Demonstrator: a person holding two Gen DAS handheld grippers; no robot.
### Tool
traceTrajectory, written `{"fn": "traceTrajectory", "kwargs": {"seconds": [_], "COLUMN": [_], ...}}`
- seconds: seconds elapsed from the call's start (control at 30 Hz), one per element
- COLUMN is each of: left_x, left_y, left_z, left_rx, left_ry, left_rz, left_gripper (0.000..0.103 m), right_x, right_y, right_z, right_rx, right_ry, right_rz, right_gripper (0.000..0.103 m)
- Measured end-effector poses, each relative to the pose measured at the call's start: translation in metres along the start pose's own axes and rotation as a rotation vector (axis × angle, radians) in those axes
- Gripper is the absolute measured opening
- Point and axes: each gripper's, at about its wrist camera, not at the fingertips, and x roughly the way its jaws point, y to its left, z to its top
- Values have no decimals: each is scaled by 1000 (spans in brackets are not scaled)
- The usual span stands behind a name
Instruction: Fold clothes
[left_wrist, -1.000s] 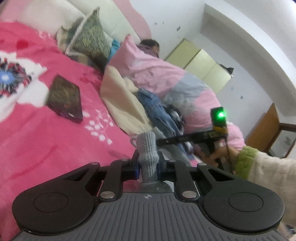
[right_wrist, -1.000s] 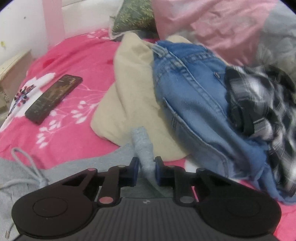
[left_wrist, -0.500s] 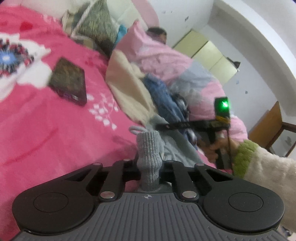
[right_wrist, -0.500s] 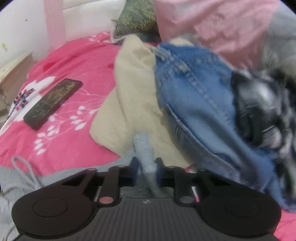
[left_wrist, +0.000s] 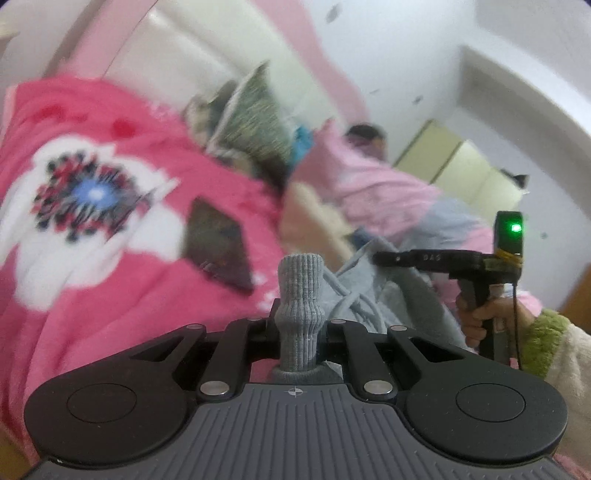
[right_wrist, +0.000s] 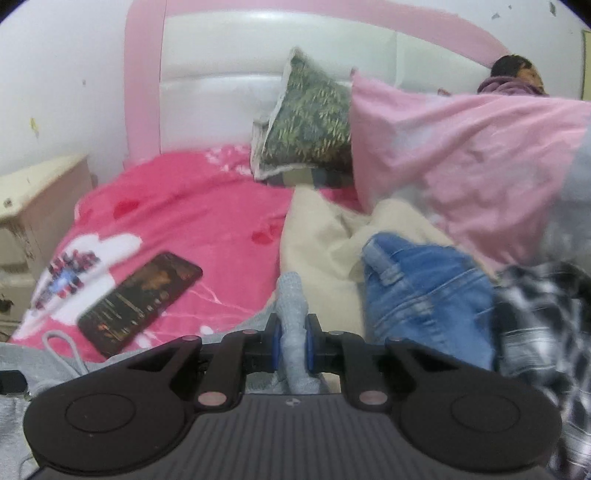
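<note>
Phone (left_wrist: 218, 247) and bed cover (left_wrist: 92, 195) motion-blurred in left wrist view. Plaid shirt (right_wrist: 546, 332) blurred, cut off at right edge. Grey garment (right_wrist: 22, 373) mostly hidden behind right gripper (right_wrist: 293, 338).

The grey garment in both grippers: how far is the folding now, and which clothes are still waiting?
Nothing looks folded yet. In hand: the left gripper and the right gripper each pinch ribbed fabric of the grey garment, which hangs loosely between them over the pink blanket. Left to do: this garment, and the heap behind it: the cream cloth, the blue jeans and the plaid shirt.
</note>
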Motion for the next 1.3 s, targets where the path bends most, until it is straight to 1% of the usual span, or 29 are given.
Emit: {"fn": "traceTrajectory", "kwargs": {"seconds": [0.1, 0.13, 0.17, 0.2, 0.23, 0.27, 0.3, 0.33, 0.4, 0.43, 0.47, 0.53, 0.6, 0.7, 0.77, 0.83, 0.87, 0.97, 1.0, 1.07, 1.17, 1.23, 1.3], "left_x": [3, 5, 6, 7, 8, 8, 8, 7, 6, 4, 2, -4, -8, -13, -17, -21, -22, -28, -30, -36, -40, -43, -44], "left_y": [4, 3, 4, 6, 9, 12, 15, 17, 21, 22, 22, 25, 26, 26, 24, 21, 18, 2, -6, -27, -66, -97, -129], "left_z": [0, 0, 0, 0, 0, 1, 1, 1, 2, 2, 2, 2, 3, 4, 4, 4, 5, 7, 8, 8, 5, 1, -8], "left_rx": [-13, -9, -11, -23, -40, -64, -87, -103, -136, -147, -150, -170, -175, -170, -160, -142, -126, -45, -7, 72, 177, 262, 344], "left_ry": [23, 32, 42, 52, 60, 66, 68, 67, 64, 57, 37, -7, -32, -60, -80, -98, -101, -113, -121, -124, -93, -68, -32], "left_rz": [38, 50, 61, 71, 80, 90, 97, 97, 97, 102, 116, 145, 161, 179, 190, 205, 214, 230, 229, 217, 150, 84, 11], "left_gripper": [10, 11, 12, 17, 24, 28, 31, 32, 34, 36, 37, 41, 41, 42, 44, 44, 44, 45, 46, 49, 50, 54, 57], "right_x": [30, 38, 46, 54, 54, 52, 47, 38, 11, -3, -24, -72, -133, -233, -310, -388, -419, -503, -526, -566, -605, -618, -624], "right_y": [6, 7, 8, 9, 8, 5, 3, 0, -2, -3, -5, -9, -8, 6, 26, 56, 69, 119, 134, 162, 190, 197, 197], "right_z": [-15, -20, -25, -30, -28, -25, -20, -15, -9, -6, -7, -13, -30, -69, -103, -142, -157, -210, -226, -263, -315, -344, -366], "right_rx": [-4, 1, 6, 11, 35, 69, 107, 138, 179, 199, 240, 335, 429, 567, 656, 744, 777, 870, 907, 991, 1097, 1149, 1188], "right_ry": [33, 37, 41, 45, 39, 37, 35, 25, 4, -7, -9, -7, -14, -60, -112, -164, -178, -173, -170, -180, -219, -247, -273], "right_rz": [-35, -55, -75, -95, -101, -98, -95, -105, -190, -233, -288, -393, -441, -504, -571, -672, -728, -936, -995, -1075, -1148, -1167, -1162], "right_gripper": [17, 22, 31, 35, 40, 45, 46, 47, 50, 55, 61, 63, 63, 63, 63, 63, 63, 63, 63, 63, 63, 63, 63]}}
